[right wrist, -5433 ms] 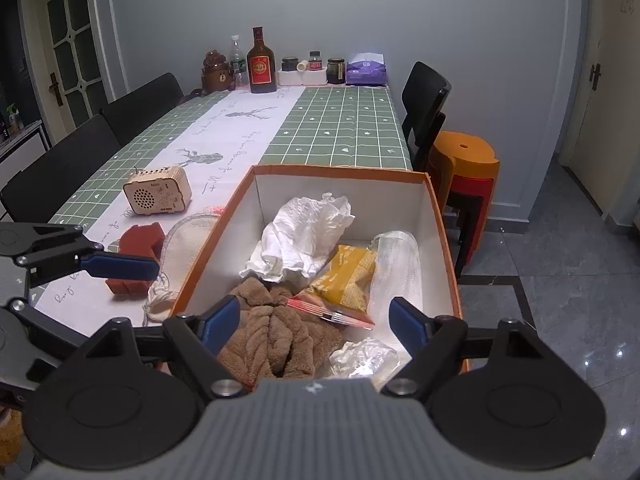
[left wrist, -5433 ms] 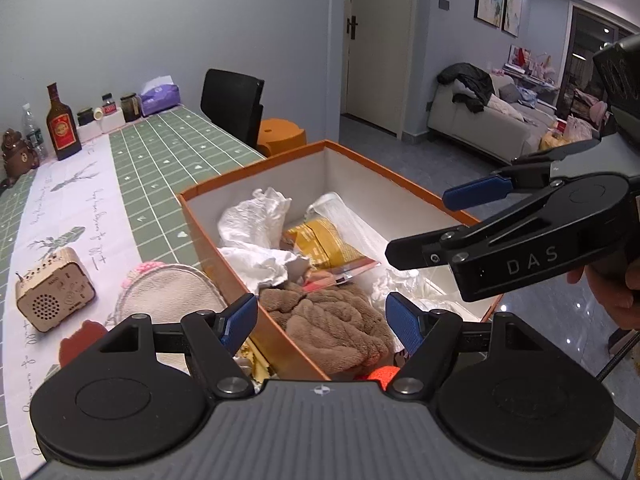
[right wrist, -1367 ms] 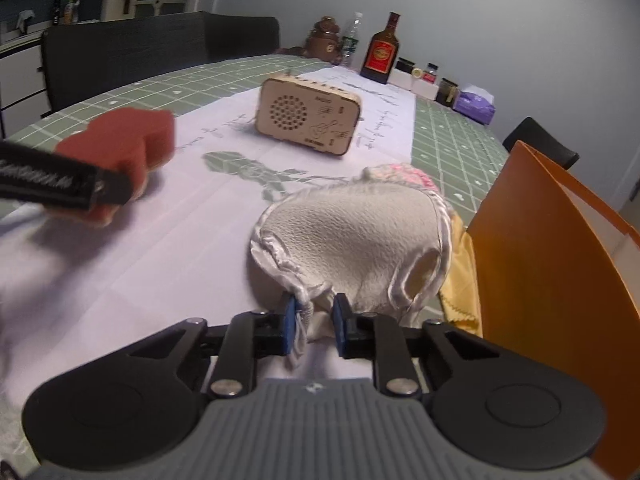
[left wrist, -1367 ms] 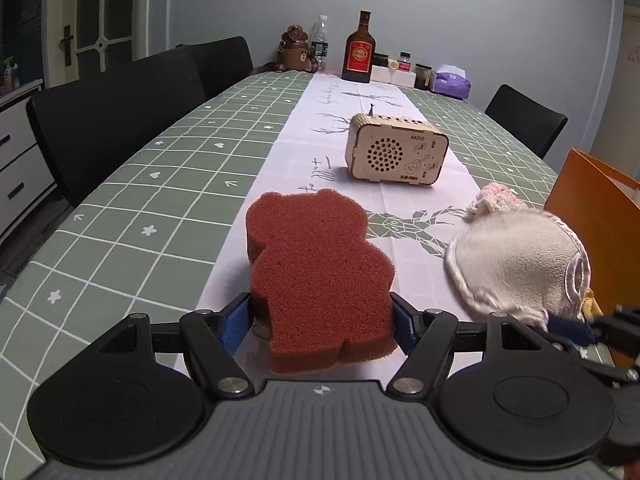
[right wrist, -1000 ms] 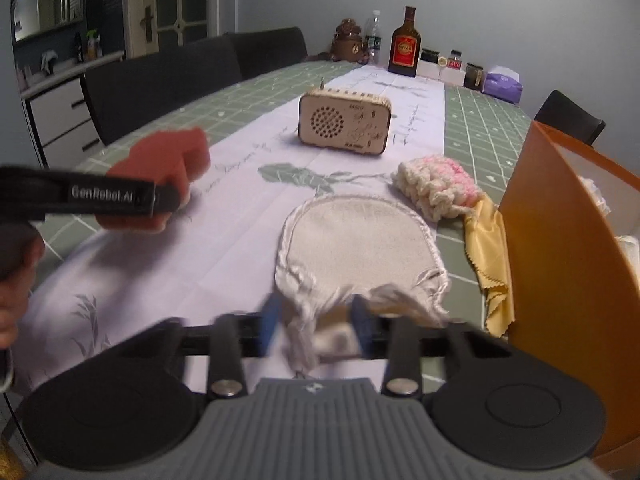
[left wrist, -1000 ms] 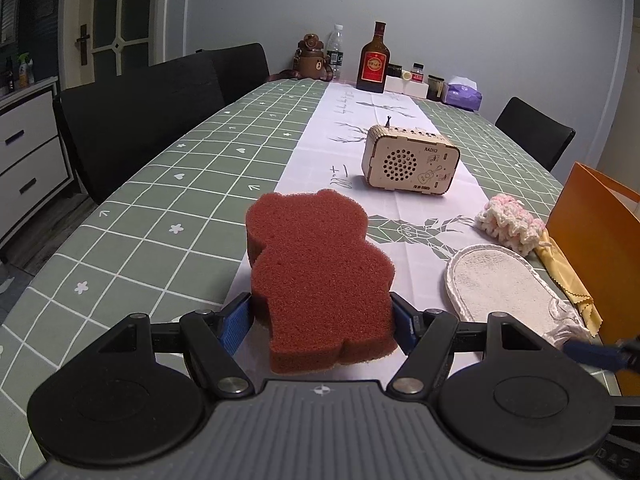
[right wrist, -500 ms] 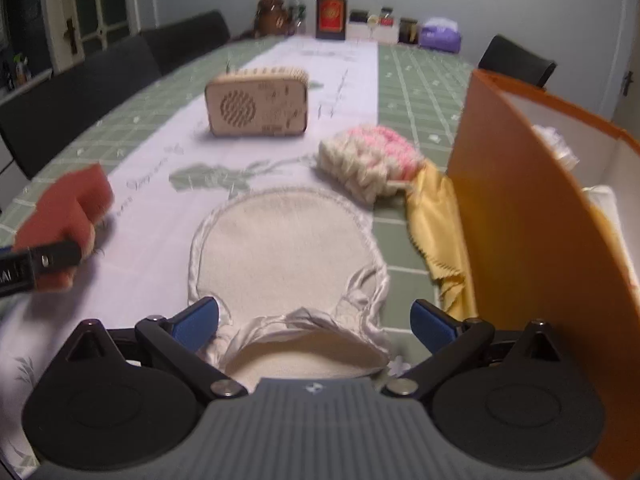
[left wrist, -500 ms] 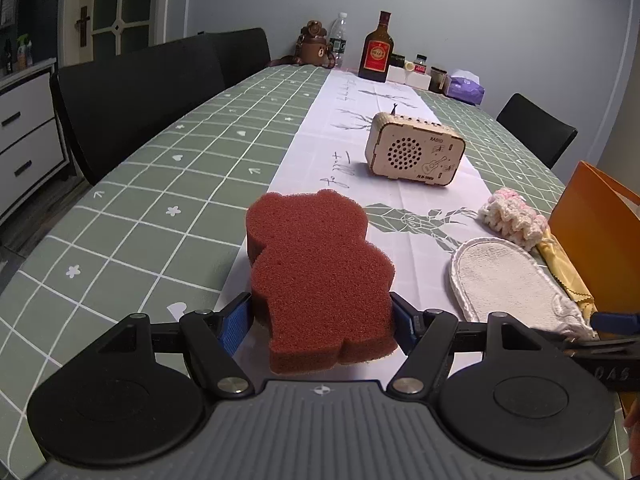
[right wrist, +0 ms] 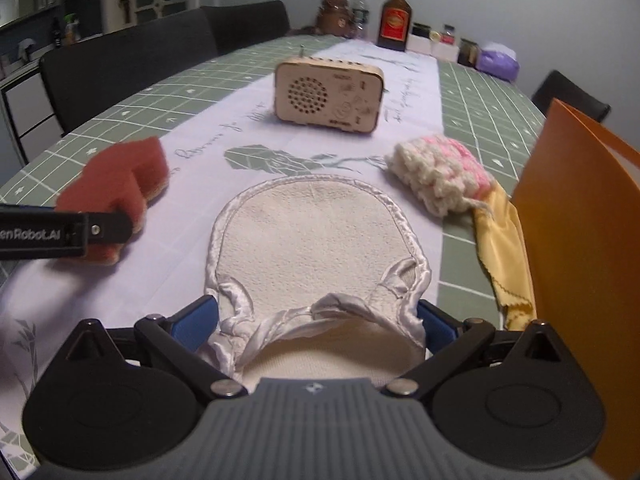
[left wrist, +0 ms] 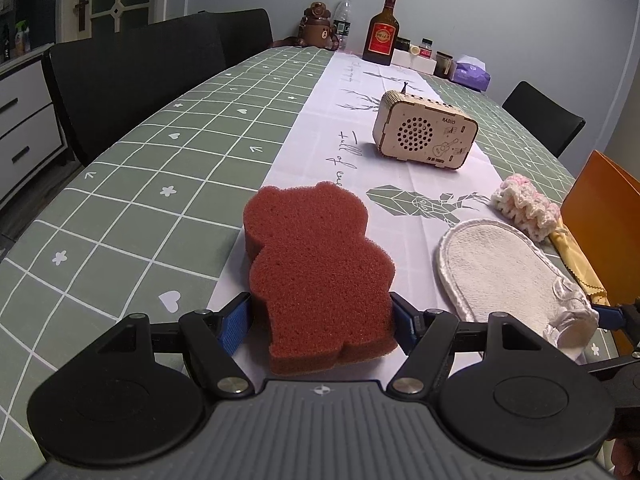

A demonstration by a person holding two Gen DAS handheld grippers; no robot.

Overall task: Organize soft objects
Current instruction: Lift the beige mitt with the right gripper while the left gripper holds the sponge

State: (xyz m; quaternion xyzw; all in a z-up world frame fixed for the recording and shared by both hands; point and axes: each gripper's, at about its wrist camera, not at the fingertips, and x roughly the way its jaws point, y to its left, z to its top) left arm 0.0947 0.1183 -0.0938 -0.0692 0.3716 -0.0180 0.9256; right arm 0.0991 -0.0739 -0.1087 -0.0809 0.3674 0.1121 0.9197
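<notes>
Soft things in a row on the bench (left wrist: 168, 152)

The sponge (left wrist: 316, 272) lies left of the mitt (right wrist: 316, 236); the knitted cloth (right wrist: 440, 176) lies behind and right of the mitt, beside the box (right wrist: 584, 240); the radio (right wrist: 328, 94) stands behind them.

Bear-shaped sponge (left wrist: 320, 276): rust red, porous texture. Bath mitt (right wrist: 312, 236): cream terry, shiny white satin trim. Crocheted scrubber (right wrist: 440, 176): cream and pink. Cloth (right wrist: 504, 240) beside it: yellow. Box (right wrist: 580, 216): orange wall. Tablecloth (left wrist: 160, 168): sage green, white grid with small hearts and flowers; centre strip white with green deer figures and script. Radio (left wrist: 424, 136): pale wood. Bottle (left wrist: 383, 32): brown, red label.
</notes>
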